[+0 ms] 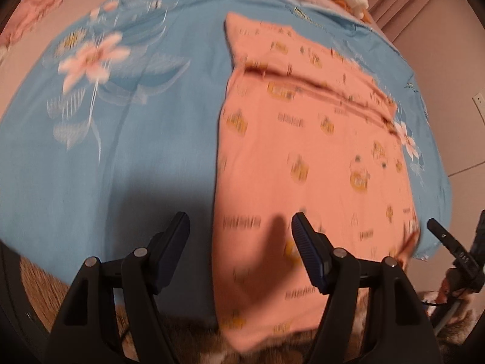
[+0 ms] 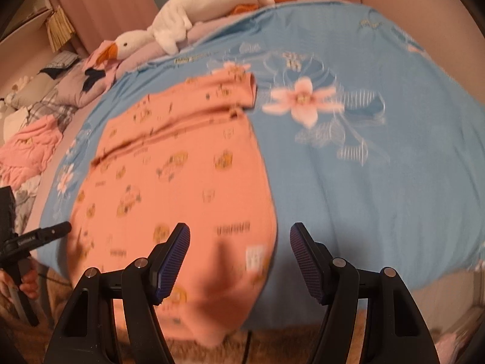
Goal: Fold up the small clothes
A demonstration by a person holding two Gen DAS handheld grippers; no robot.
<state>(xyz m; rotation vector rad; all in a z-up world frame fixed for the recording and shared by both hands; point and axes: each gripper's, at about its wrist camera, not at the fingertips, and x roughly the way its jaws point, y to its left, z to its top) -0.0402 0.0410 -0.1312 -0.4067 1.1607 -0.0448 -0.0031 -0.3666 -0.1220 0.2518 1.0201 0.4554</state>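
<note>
An orange printed garment (image 1: 306, 157) lies flat on a blue floral sheet (image 1: 121, 151), its near end hanging over the bed's front edge, with one fold across its far part. My left gripper (image 1: 241, 227) is open and empty above the garment's left edge. In the right wrist view the same garment (image 2: 182, 182) lies left of centre. My right gripper (image 2: 239, 236) is open and empty above the garment's near right edge.
A white plush goose (image 2: 182, 15) and pillows lie at the far end of the bed. A crumpled pink garment (image 2: 27, 148) lies at the left. A black camera stand (image 2: 27, 239) stands beside the bed, also in the left wrist view (image 1: 454, 248).
</note>
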